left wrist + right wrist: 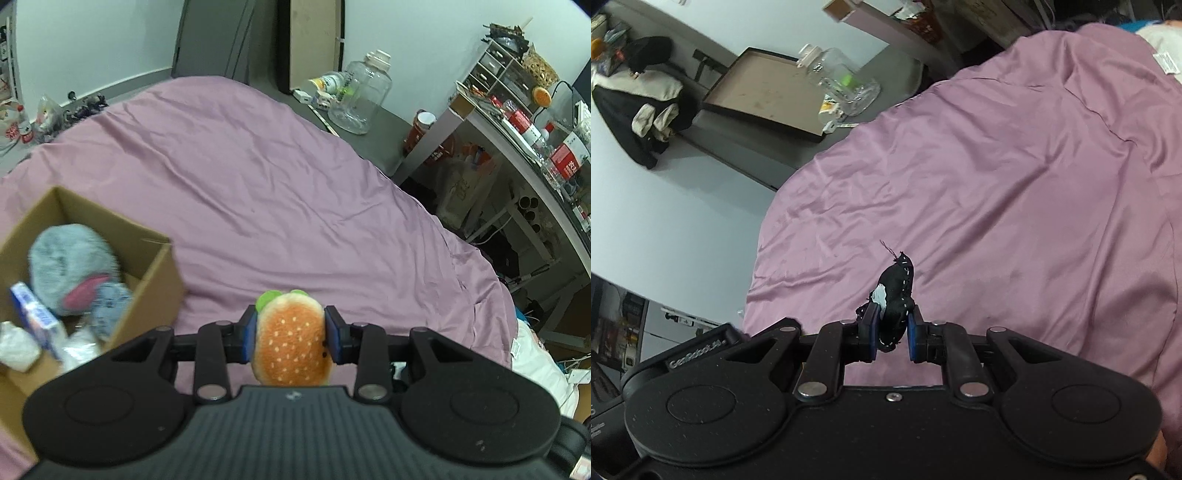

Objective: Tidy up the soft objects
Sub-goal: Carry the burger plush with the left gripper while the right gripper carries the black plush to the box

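Note:
My left gripper [290, 338] is shut on a plush hamburger [291, 339], orange bun with white seeds and green lettuce, held above the purple bedspread [258, 177]. To its left stands an open cardboard box [155, 266] holding a grey plush [70, 266], a blue-and-white packet and white soft items. My right gripper [891, 332] is shut on a small black soft toy [897, 295] with a white patch and white stitching, held above the purple bedspread [997, 184].
A clear plastic jug [364, 96] stands on the grey floor beside the bed. A cluttered white desk [517, 147] is at the right. In the right wrist view a framed board [768, 92], a jug [842, 81] and dark clothes [642, 103] lie past the bed.

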A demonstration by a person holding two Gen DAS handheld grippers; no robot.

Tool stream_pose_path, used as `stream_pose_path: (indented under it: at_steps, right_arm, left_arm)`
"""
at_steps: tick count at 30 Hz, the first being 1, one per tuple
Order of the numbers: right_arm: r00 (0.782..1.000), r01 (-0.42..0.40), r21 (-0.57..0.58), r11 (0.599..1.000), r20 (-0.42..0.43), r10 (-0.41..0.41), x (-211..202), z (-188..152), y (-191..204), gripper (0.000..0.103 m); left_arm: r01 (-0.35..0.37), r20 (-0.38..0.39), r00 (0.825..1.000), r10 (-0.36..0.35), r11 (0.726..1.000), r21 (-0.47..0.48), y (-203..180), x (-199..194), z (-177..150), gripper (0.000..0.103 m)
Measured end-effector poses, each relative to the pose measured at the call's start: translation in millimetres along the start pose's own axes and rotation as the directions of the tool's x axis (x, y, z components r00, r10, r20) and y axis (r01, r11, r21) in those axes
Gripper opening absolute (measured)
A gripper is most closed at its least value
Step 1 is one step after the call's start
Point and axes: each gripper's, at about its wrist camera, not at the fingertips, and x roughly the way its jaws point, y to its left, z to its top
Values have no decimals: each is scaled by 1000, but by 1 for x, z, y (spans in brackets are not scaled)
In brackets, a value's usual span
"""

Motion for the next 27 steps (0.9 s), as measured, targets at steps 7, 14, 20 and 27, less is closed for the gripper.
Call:
stream_pose_path:
  at_steps: [7, 14, 20, 27]
  right_arm:
    - [998, 33, -58, 998, 47, -30, -10, -12, 16, 15]
    - [997, 54, -79, 995, 59, -50, -16, -30, 27, 15]
    - [996, 64, -140, 988, 77, -54, -19, -48, 47, 15]
    - [995, 74, -231, 970, 87, -55, -17, -70, 71, 15]
  left_arm:
    - [-16, 14, 1000, 16, 1000, 3, 29, -26, -3, 36]
    - [-27, 24, 999, 27, 1000, 4, 57, -46, -4, 36]
    - [-40, 40, 998, 40, 999, 12, 84, -63, -4, 36]
    - [-66, 50, 997, 64, 997, 35, 117, -79, -4, 37]
